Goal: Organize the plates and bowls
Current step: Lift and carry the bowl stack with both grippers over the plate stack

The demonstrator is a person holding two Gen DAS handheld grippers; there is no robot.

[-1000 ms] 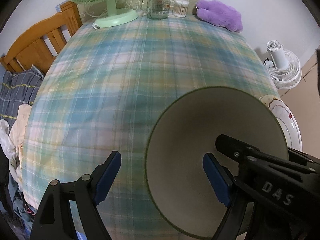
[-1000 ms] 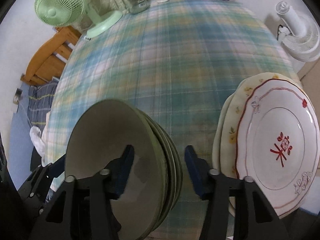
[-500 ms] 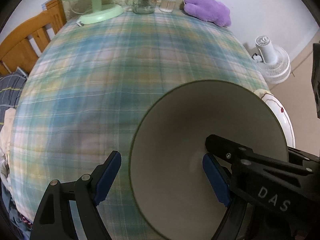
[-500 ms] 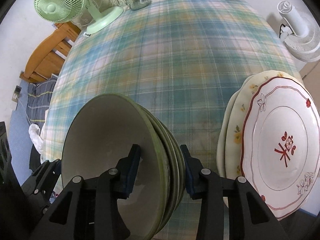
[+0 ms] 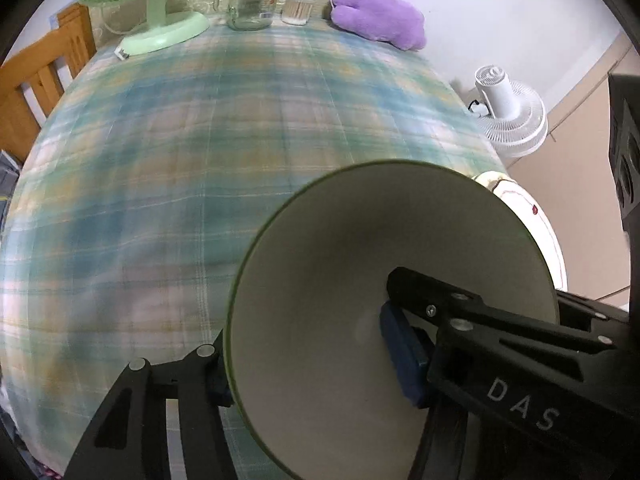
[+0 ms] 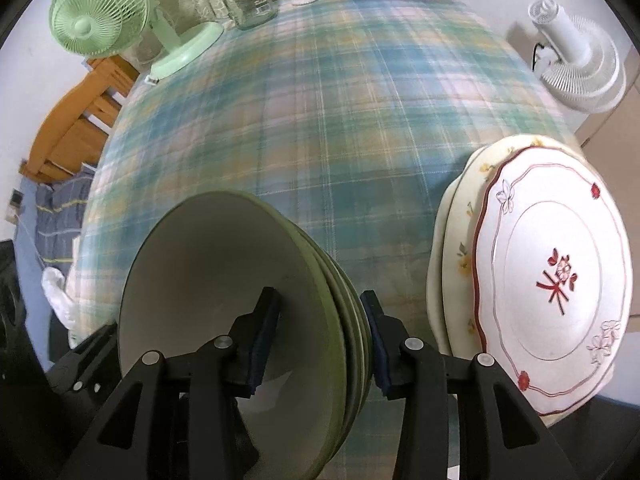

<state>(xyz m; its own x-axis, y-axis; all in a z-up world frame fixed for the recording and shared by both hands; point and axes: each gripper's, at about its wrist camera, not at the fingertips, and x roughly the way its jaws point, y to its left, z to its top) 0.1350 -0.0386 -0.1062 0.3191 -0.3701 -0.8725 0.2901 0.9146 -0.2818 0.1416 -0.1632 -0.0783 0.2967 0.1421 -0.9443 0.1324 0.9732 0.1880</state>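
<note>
Left wrist view: my left gripper (image 5: 310, 364) has just been closing, its jaws straddling the near wall of the green-rimmed bowls (image 5: 384, 300), one pad outside at seven o'clock, one inside; whether they press I cannot tell. My right gripper (image 6: 320, 334) pinches the same nested bowls (image 6: 224, 300) across their right rim. They sit at the near edge of the plaid tablecloth (image 6: 320, 120), with the stacked plates (image 6: 536, 272) at three o'clock.
</note>
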